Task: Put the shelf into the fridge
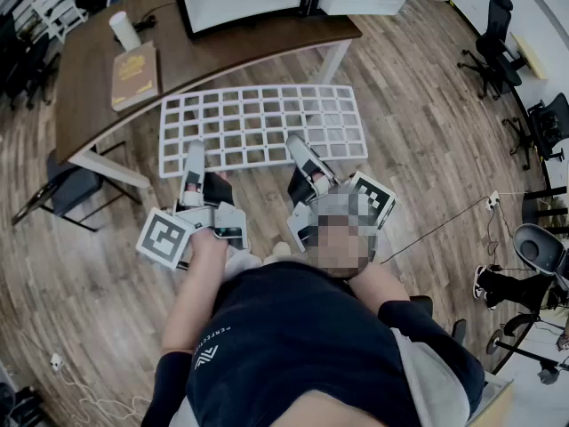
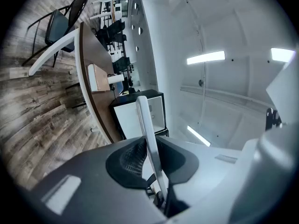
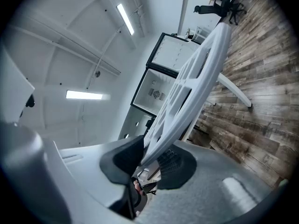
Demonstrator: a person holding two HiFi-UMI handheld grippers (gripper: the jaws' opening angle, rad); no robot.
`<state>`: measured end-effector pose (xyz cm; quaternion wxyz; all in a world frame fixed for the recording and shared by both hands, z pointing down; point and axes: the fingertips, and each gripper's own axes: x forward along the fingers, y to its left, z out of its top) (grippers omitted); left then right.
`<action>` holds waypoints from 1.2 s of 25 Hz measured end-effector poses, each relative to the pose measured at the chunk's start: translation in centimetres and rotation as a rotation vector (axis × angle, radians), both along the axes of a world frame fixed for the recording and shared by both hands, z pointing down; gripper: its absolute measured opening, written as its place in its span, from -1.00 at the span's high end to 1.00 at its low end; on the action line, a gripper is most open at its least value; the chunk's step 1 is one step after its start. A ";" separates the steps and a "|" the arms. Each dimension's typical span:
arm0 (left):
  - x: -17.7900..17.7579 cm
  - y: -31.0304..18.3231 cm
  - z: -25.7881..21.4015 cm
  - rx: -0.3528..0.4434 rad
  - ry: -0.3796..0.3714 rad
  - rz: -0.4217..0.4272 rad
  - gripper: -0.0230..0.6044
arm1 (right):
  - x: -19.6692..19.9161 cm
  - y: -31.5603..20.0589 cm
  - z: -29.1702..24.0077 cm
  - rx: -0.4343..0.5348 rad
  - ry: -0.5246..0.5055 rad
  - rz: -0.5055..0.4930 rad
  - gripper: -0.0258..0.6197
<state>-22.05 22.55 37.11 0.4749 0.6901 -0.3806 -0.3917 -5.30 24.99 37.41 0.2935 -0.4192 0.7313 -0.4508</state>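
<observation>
the shelf [image 1: 262, 127] – a white plastic grid – hangs roughly level above the wooden floor, carried by its near edge, just short of the brown table [image 1: 98, 87]. the left gripper [image 1: 194, 163] and the right gripper [image 1: 302, 154] each bite that near rail, set well apart from one another, which looks like the sensible way to keep a wide, light panel from tipping or twisting while it is carried.

in the left gripper view the jaws are clamped on the shelf's thin edge, which runs up between the dark ribbed pads [image 2: 130, 158]. the right gripper view shows the same thing on the other side: the pads pinch the rim and the grid fans away from them. holding it flat seems right for sliding it in on rails later.

beyond the table stands a black-framed white cabinet [image 2: 142, 113] – probably the fridge, though the wide lens makes this hard to be sure of. the shelf is not in it yet.

as for writing: a book [image 1: 135, 74] with a yellowish cover lies on the table by a paper cup [image 1: 124, 30], its print too small to read. the marker cubes carry only black-and-white squares, no words.
</observation>
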 end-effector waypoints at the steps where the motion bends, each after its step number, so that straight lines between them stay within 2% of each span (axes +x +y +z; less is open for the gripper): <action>1: 0.0 0.1 0.1 -0.004 0.000 -0.001 0.75 | 0.2 0.0 0.3 -0.010 0.008 0.005 0.67; 10: 1.1 -0.2 0.3 -0.006 -0.002 -0.028 0.74 | 1.4 -0.4 0.9 -0.029 0.015 0.000 0.67; 15: 1.9 -0.6 0.0 0.010 -0.029 -0.053 0.74 | 2.2 -0.7 0.8 -0.029 0.008 0.005 0.66; 23: 4.2 -1.1 0.3 0.027 -0.076 -0.078 0.69 | 4.0 -1.4 1.5 -0.033 0.053 -0.001 0.64; 24: 4.4 -1.1 0.5 0.023 -0.100 -0.086 0.68 | 4.2 -1.5 1.6 -0.034 0.057 -0.001 0.64; 25: 4.3 -1.1 0.9 0.015 -0.156 -0.098 0.66 | 4.4 -1.6 1.6 -0.035 0.061 0.000 0.64; 27: 3.6 -1.4 1.8 -0.003 -0.313 -0.126 0.63 | 4.6 -2.0 1.6 -0.034 0.068 0.003 0.65; 28: 3.6 -1.7 2.0 -0.007 -0.357 -0.133 0.62 | 4.7 -2.3 1.6 -0.033 0.070 0.005 0.65; 30: 3.9 -2.4 2.0 -0.001 -0.374 -0.136 0.60 | 5.0 -3.0 1.8 -0.034 0.071 0.010 0.65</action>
